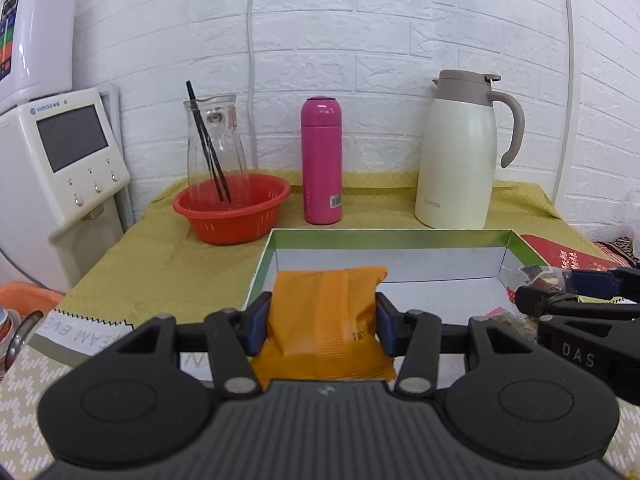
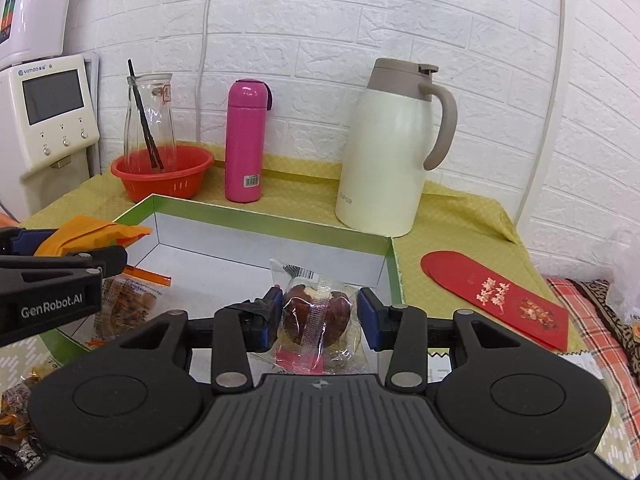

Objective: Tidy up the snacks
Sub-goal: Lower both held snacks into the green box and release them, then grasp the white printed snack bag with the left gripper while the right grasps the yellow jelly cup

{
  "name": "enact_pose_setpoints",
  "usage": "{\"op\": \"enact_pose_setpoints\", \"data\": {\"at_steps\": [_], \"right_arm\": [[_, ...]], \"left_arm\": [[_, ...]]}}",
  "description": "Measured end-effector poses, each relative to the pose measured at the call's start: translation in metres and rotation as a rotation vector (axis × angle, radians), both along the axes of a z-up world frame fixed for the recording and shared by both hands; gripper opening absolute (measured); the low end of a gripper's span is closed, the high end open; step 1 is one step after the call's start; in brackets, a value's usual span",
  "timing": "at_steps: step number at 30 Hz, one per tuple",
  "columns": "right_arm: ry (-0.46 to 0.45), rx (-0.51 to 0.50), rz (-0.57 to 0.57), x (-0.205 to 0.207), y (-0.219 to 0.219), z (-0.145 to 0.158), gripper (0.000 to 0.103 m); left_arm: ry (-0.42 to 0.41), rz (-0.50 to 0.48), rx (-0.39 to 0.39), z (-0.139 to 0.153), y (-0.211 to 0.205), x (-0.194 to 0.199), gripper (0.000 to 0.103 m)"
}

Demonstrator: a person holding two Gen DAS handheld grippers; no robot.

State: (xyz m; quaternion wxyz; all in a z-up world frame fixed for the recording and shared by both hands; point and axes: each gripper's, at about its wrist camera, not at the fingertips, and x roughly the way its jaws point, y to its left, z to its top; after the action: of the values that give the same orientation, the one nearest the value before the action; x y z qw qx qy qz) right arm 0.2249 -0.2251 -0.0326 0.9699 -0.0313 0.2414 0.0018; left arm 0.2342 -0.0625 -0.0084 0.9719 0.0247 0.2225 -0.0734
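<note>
My left gripper (image 1: 320,312) is shut on an orange snack packet (image 1: 326,320), its blue pads pressing both sides, just over the near left corner of a green-rimmed box (image 1: 388,234) with a white inside. My right gripper (image 2: 322,312) is shut on a clear-wrapped brown snack (image 2: 316,312) above the near side of the same box (image 2: 260,216). Each gripper shows in the other's view: the right gripper (image 1: 552,288) at the right edge, the left gripper (image 2: 72,248) at the left edge with the orange packet (image 2: 96,232). A clear packet of brown snacks (image 2: 128,300) lies inside the box.
Behind the box stand a red basket (image 1: 232,212) holding a glass carafe (image 1: 216,144), a pink bottle (image 1: 322,160) and a cream thermal jug (image 1: 460,156). A red envelope (image 2: 496,292) lies to the right. A white dispenser (image 1: 60,160) stands at left. Loose snacks (image 2: 16,408) lie near left.
</note>
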Motion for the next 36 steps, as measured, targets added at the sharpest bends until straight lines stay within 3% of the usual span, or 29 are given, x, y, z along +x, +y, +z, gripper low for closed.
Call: {"op": "enact_pose_setpoints", "data": {"at_steps": [7, 10, 11, 19, 25, 27, 30, 33, 36], "right_arm": [[0.038, -0.032, 0.010, 0.012, 0.010, -0.009, 0.073], [0.018, -0.047, 0.026, 0.012, 0.011, -0.010, 0.090], [0.000, -0.055, 0.023, 0.010, 0.011, -0.009, 0.103], [-0.145, -0.076, 0.040, -0.042, 0.002, 0.019, 0.103], [-0.208, -0.051, 0.080, -0.111, -0.024, 0.020, 0.103], [-0.206, -0.021, 0.098, -0.134, -0.036, 0.013, 0.103], [-0.162, 0.073, 0.076, -0.157, -0.054, 0.002, 0.103], [-0.111, 0.173, 0.022, -0.172, -0.072, -0.009, 0.103], [-0.074, 0.205, -0.013, -0.184, -0.083, -0.021, 0.103]], "left_arm": [[-0.028, -0.005, 0.048, -0.003, -0.006, 0.000, 0.058], [-0.024, 0.004, 0.047, -0.002, -0.003, 0.000, 0.062], [-0.027, 0.008, 0.043, 0.000, -0.002, -0.002, 0.063], [-0.041, 0.057, 0.016, 0.022, 0.036, -0.042, 0.070], [-0.032, 0.122, 0.058, 0.023, 0.086, -0.092, 0.078], [-0.021, 0.135, 0.057, 0.018, 0.100, -0.108, 0.083], [-0.022, 0.159, 0.067, 0.007, 0.113, -0.131, 0.103], [-0.030, 0.174, 0.098, -0.006, 0.118, -0.152, 0.103], [0.011, 0.169, 0.110, -0.020, 0.122, -0.161, 0.103]]}}
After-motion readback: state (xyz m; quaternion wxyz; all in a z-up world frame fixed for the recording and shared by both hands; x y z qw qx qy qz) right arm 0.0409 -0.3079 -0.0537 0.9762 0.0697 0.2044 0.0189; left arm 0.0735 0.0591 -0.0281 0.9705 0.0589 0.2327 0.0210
